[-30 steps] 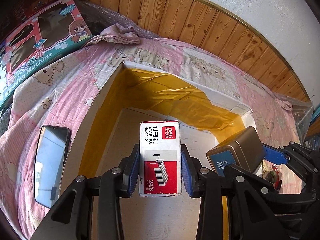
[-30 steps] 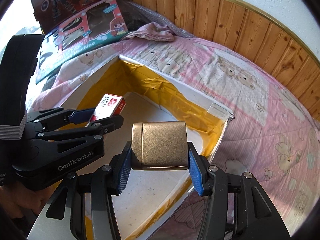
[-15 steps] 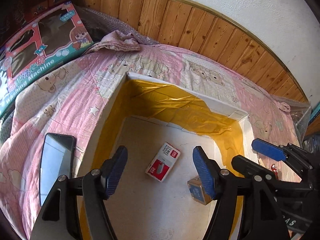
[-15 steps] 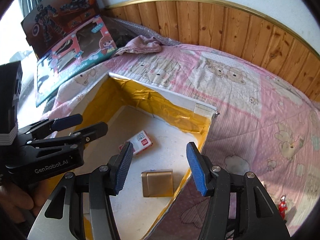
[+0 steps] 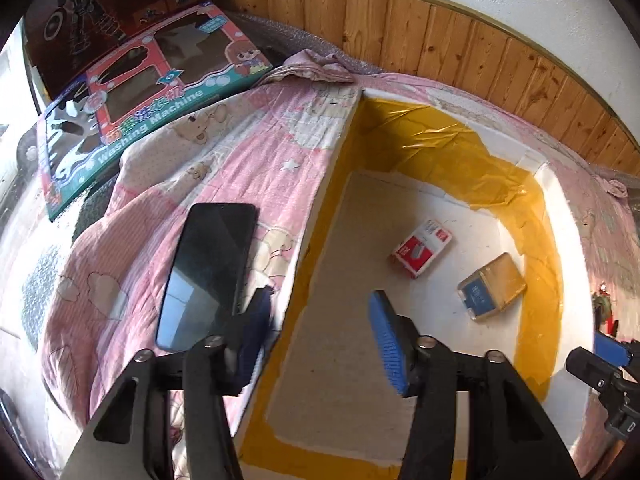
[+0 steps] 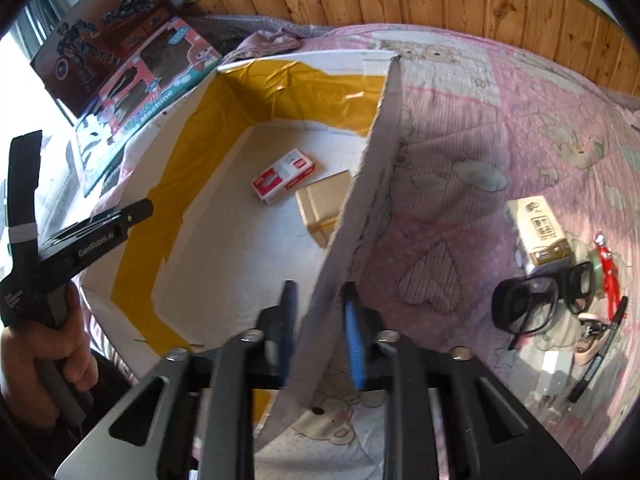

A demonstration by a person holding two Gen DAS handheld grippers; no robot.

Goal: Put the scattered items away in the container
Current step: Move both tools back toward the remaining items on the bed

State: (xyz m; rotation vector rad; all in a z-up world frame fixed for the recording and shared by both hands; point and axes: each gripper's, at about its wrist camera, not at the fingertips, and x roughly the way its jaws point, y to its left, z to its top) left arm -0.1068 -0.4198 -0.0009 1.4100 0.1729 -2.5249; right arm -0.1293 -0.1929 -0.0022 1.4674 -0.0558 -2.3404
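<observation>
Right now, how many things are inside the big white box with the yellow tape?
2. A red-and-white staples carton lies mid-floor of the white foam box; a gold rectangular tin sits beside it, nearer the right wall. The near corners are hidden.

Right gripper [image 6: 320,332] jaws apart, straddling right wall of container [image 6: 352,216]. Inside: staples box [image 6: 285,176] beside gold tin [image 6: 324,208], partly hidden. On bed [image 6: 520,128], near right edge: glasses [image 6: 540,300], small carton [image 6: 540,232], pen [image 6: 598,360].
</observation>
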